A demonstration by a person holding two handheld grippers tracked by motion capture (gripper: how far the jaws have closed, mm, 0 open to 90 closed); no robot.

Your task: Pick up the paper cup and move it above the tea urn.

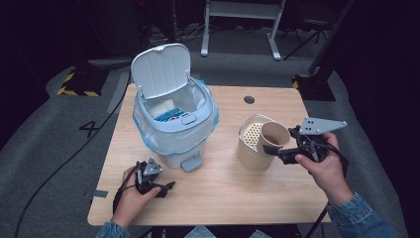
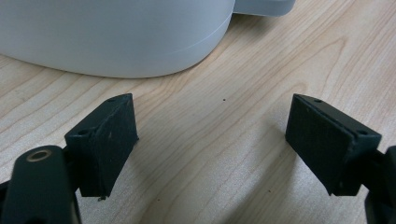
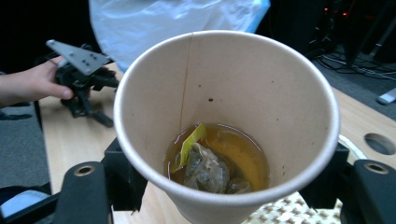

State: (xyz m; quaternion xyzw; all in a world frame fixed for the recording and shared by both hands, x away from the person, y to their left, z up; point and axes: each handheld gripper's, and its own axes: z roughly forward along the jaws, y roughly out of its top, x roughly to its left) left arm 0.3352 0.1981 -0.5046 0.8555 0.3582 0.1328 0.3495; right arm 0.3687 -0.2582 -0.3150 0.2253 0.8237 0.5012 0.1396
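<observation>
Right claw (image 1: 275, 150): closed on a paper cup (image 1: 275, 136), one jaw against each side of the cup wall, as the right gripper view shows. The cup (image 3: 224, 116) stands between the jaws with its mouth toward that camera. It holds a shallow pool of brown tea (image 3: 243, 154) and a wet tea bag (image 3: 205, 170) with a yellow tag. In the high view the cup is clear of the tabletop (image 1: 223, 188), above and just in front of a beige perforated strainer pot (image 1: 252, 144) that stands under the claw.

Left claw (image 1: 166, 187): jaws wide apart, nothing between them, low over the tabletop (image 2: 224, 140). The grey base of the pedal bin (image 2: 116, 37) lies just ahead of its jaws.

Pedal bin (image 1: 173, 124): lid (image 1: 161, 69) up, blue liner in place, rubbish visible inside. It stands well to the far side of the right claw, across from the strainer pot.

Judgement on the step in hand: the cup appears to be on its way to being emptied, liquid through the strainer pot and the solids to the bin.

Recommendations:
- Keep the grip firm but light; a thin paper wall will buckle if squeezed harder, and tea would slop over the rim.
- Centre the cup's rim over the pot's perforated insert before tipping.
- Tip slowly, so that the liquid runs first and the bag follows without splashing.
- Keep the left claw clear of the bin's pedal (image 1: 192, 162) unless the lid needs holding.
</observation>
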